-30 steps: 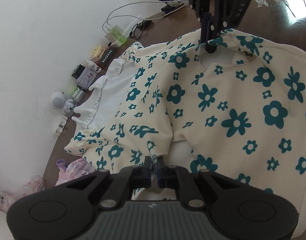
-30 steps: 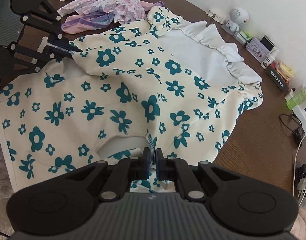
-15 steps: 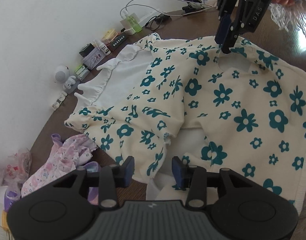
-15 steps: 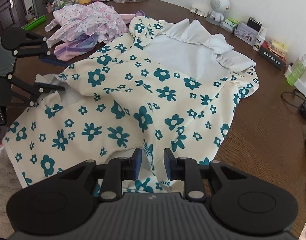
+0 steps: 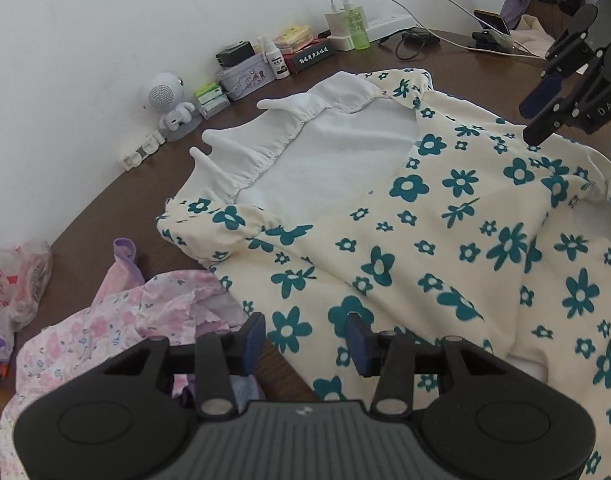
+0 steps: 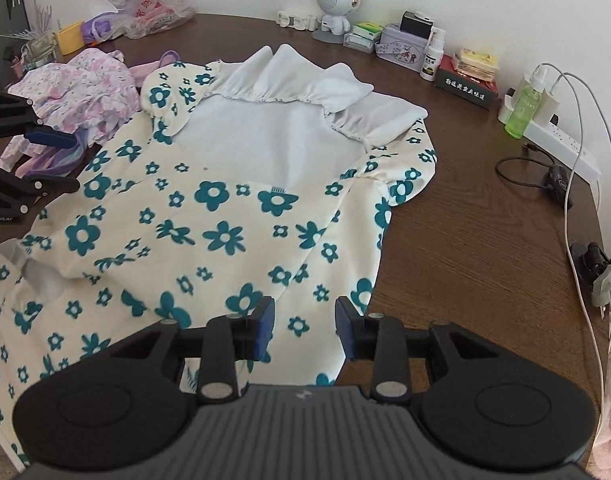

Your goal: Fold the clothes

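Observation:
A cream garment with teal flowers (image 5: 445,248) (image 6: 225,232) lies spread on the brown table, its white ruffled collar (image 5: 289,128) (image 6: 301,88) toward the wall and its lower part folded up over the body. My left gripper (image 5: 305,338) is open above the garment's near left edge, holding nothing. It also shows at the left edge of the right wrist view as the left gripper (image 6: 57,160). My right gripper (image 6: 303,328) is open over the garment's near right edge, empty. In the left wrist view the right gripper (image 5: 537,116) hovers open over the far right side.
A pink and purple floral garment (image 5: 117,320) (image 6: 81,84) lies bunched left of the cream one. Along the wall stand a white robot toy (image 6: 337,4), small boxes, a green bottle (image 6: 523,108), a power strip (image 6: 561,140) with cables, and a plastic bag (image 6: 153,12).
Both grippers let go of the folded-up hem, opened wide and pulled back from the garment. The fold now rests on the garment's body.

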Demonstrator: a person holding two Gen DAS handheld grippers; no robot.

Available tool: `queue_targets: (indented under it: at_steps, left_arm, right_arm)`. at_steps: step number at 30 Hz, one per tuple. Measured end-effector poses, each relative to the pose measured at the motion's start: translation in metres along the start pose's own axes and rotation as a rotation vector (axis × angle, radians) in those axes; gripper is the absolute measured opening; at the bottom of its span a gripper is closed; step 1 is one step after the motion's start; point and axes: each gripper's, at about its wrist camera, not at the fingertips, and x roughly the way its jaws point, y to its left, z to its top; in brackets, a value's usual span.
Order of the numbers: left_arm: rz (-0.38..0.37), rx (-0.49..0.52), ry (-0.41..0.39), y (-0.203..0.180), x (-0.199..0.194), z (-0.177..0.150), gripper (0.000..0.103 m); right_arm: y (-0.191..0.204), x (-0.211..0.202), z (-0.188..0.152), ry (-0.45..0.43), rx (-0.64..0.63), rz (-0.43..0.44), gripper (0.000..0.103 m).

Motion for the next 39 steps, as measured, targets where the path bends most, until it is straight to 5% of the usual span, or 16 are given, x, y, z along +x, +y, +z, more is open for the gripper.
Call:
queue_targets:
  at_steps: [4, 5, 13, 18, 20, 22, 25, 28, 36, 39]
  left_arm:
    - [-0.044, -0.005, 0.031, 0.006, 0.02, 0.002, 0.002]
    - [-0.044, 0.005, 0.029, 0.006, 0.019, 0.0, 0.001]
    - [0.065, -0.001, 0.079, 0.022, 0.017, -0.02, 0.0]
    - [-0.052, -0.16, 0.042, 0.034, 0.005, -0.014, 0.009]
    - [-0.087, -0.161, 0.053, 0.029, 0.006, -0.01, 0.034]
    - [-0.122, -0.162, 0.063, 0.023, 0.006, -0.006, 0.037]
    - [-0.102, -0.118, 0.082, 0.012, 0.011, -0.004, 0.036]
    - [-0.139, -0.117, 0.081, 0.01, 0.013, -0.005, 0.0]
    - [-0.068, -0.166, 0.084, 0.015, 0.006, -0.015, 0.0]
    - [-0.055, -0.211, 0.049, 0.015, -0.008, -0.015, 0.009]
  right_arm:
    - [-0.003, 0.014, 0.004, 0.025, 0.0, 0.001, 0.033]
    - [-0.003, 0.017, 0.005, 0.031, 0.0, 0.001, 0.033]
    - [-0.008, 0.025, -0.002, 0.046, 0.008, 0.006, 0.027]
    - [-0.003, 0.018, -0.003, 0.025, 0.006, 0.016, 0.028]
    - [-0.001, 0.015, -0.004, 0.017, 0.005, 0.02, 0.029]
    - [0.001, 0.013, -0.004, 0.008, 0.004, 0.025, 0.03]
    - [0.003, 0.011, -0.008, 0.004, 0.001, 0.025, 0.031]
    - [0.005, 0.01, -0.014, 0.007, -0.004, 0.02, 0.032]
    - [0.005, 0.008, -0.029, 0.006, -0.005, 0.014, 0.032]
    - [0.001, 0.004, -0.031, -0.008, 0.013, 0.016, 0.032]
